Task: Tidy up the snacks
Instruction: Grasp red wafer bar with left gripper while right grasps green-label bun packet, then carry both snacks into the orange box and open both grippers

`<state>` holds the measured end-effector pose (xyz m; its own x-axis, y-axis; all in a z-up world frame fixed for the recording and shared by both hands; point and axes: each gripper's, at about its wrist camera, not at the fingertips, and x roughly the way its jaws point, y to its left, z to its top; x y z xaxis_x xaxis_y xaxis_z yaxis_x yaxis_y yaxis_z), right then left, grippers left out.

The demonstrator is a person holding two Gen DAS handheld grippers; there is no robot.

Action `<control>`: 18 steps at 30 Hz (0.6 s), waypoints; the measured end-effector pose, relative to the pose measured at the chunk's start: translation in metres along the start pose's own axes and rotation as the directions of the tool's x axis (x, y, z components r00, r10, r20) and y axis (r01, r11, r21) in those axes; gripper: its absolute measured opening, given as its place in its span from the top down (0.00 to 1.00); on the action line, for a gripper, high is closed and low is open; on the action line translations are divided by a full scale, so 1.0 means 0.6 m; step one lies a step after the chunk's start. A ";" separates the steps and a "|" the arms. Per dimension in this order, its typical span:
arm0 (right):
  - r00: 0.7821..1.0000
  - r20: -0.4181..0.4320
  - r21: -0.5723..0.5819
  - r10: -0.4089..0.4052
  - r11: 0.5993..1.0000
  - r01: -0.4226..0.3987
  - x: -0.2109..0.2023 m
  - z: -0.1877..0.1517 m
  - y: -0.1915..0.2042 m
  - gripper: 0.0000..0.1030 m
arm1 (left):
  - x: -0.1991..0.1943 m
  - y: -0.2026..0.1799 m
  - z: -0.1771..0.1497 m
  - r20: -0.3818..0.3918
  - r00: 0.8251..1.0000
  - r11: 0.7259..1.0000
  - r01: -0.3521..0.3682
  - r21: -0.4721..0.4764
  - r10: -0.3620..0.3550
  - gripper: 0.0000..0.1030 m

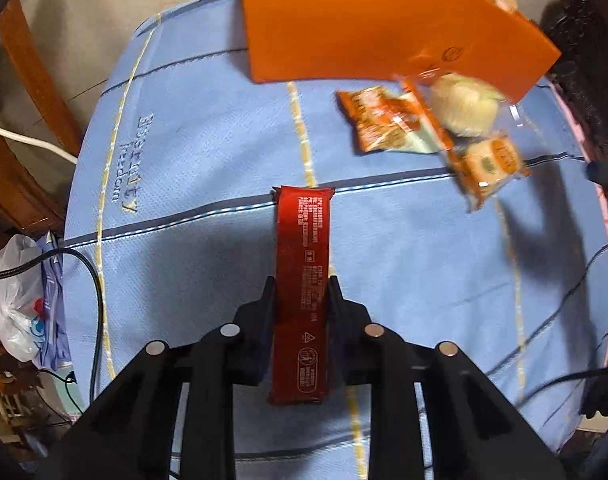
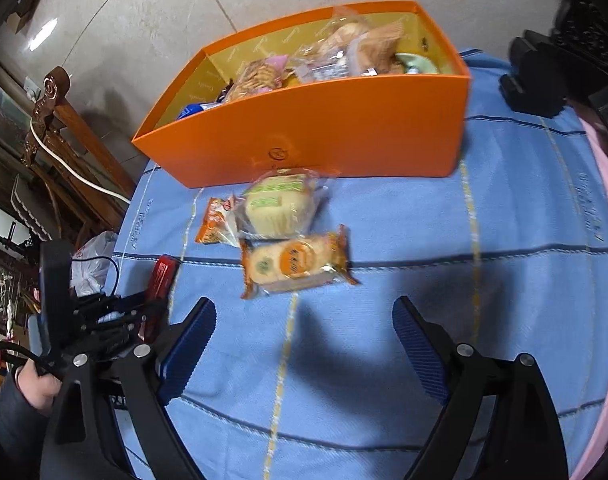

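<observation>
A light blue cloth with dark and yellow stripes covers the worktop, which stands on a pale tiled floor. Carved wooden furniture and a white plastic bag crowd its left edge, with a white cable trailing there.

An open orange box, already holding several wrapped snacks, stands at the far edge. Just in front of it, in the middle of the worktop, lie three packets close together: a small orange packet, a clear pack of pale cakes and an orange-trimmed biscuit pack.

The left tool is closed narrowly on a long red bar lying near the left edge. The right tool stands wide, with nothing between its fingers, over bare cloth just short of the biscuit pack. The near half of the cloth is open.
</observation>
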<state>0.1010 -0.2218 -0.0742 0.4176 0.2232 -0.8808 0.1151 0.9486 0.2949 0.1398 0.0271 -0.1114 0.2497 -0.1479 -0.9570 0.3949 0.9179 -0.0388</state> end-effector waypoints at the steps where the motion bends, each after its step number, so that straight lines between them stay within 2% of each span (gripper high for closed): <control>1: 1.000 0.002 -0.009 -0.005 1.000 0.005 0.011 0.012 0.010 0.12 | -0.002 -0.004 -0.001 -0.002 1.000 1.000 0.000 0.000 0.000 0.77; 6: 0.999 0.024 -0.033 -0.040 0.999 0.041 0.061 0.071 0.046 0.12 | -0.004 -0.032 0.002 0.000 1.000 1.000 0.015 -0.016 -0.015 0.77; 10: 0.996 0.000 -0.036 -0.087 0.996 0.087 0.104 0.095 0.057 0.12 | -0.001 -0.039 0.002 -0.002 1.000 1.000 -0.004 -0.028 0.003 0.77; 14: 0.989 -0.032 -0.041 -0.142 0.989 0.140 0.141 0.101 0.062 0.12 | 0.005 -0.041 -0.001 -0.014 1.000 0.998 -0.013 -0.055 0.012 0.77; 16: 0.989 -0.054 -0.045 -0.140 0.989 0.138 0.161 0.101 0.062 0.12 | 0.009 -0.042 -0.003 -0.023 1.000 0.998 -0.014 -0.059 0.013 0.77; 18: 0.987 -0.085 -0.071 -0.139 0.988 0.134 0.180 0.098 0.064 0.19 | 0.014 -0.040 -0.003 -0.033 0.999 0.998 -0.013 -0.065 0.011 0.77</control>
<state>0.2037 -0.1746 -0.1365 0.3196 0.1070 -0.9415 0.1054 0.9834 0.1475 0.1309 0.0042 -0.1190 0.2249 -0.1258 -0.9662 0.3330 0.9419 -0.0451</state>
